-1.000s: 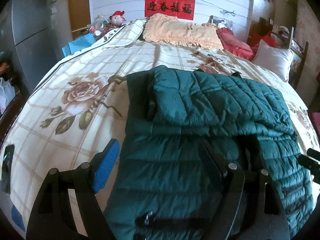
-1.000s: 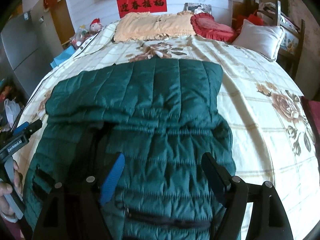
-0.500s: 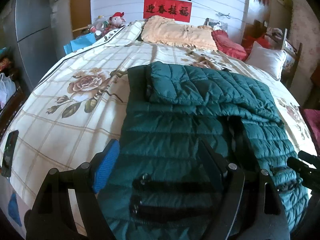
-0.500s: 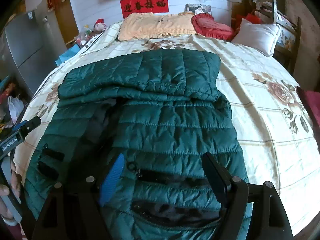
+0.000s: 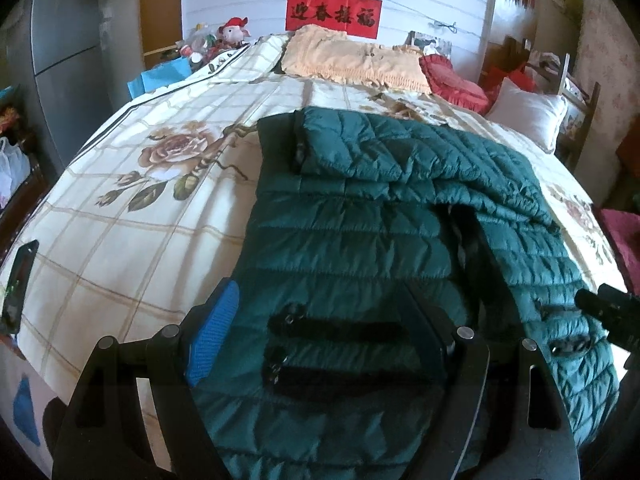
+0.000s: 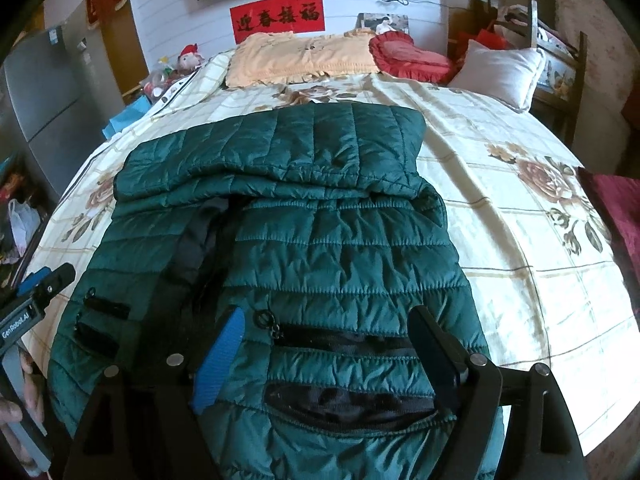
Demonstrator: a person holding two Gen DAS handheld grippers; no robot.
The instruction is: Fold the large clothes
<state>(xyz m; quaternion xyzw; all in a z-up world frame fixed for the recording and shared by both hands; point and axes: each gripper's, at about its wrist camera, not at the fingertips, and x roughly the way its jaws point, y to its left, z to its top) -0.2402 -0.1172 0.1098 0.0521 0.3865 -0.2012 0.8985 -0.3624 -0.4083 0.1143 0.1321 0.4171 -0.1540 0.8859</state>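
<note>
A dark green quilted puffer jacket (image 5: 360,232) lies front up on the bed, its front parted down the middle and its top part folded down across the chest; it also shows in the right wrist view (image 6: 320,248). Black zip pockets sit near its hem. My left gripper (image 5: 320,332) is open and empty above the hem's left half. My right gripper (image 6: 328,344) is open and empty above the hem's right half. The left gripper's tip (image 6: 44,284) shows at the left edge of the right wrist view.
The bed (image 5: 120,220) has a cream floral checked cover. Pillows lie at the head: peach (image 5: 352,60), red (image 5: 452,80), white (image 5: 528,116). A dark phone (image 5: 18,280) lies at the bed's left edge. A grey fridge (image 5: 64,40) stands left.
Both grippers have drawn back toward the foot of the bed and risen a little. More of the jacket's hem and pockets now shows. The jacket itself has not moved.
</note>
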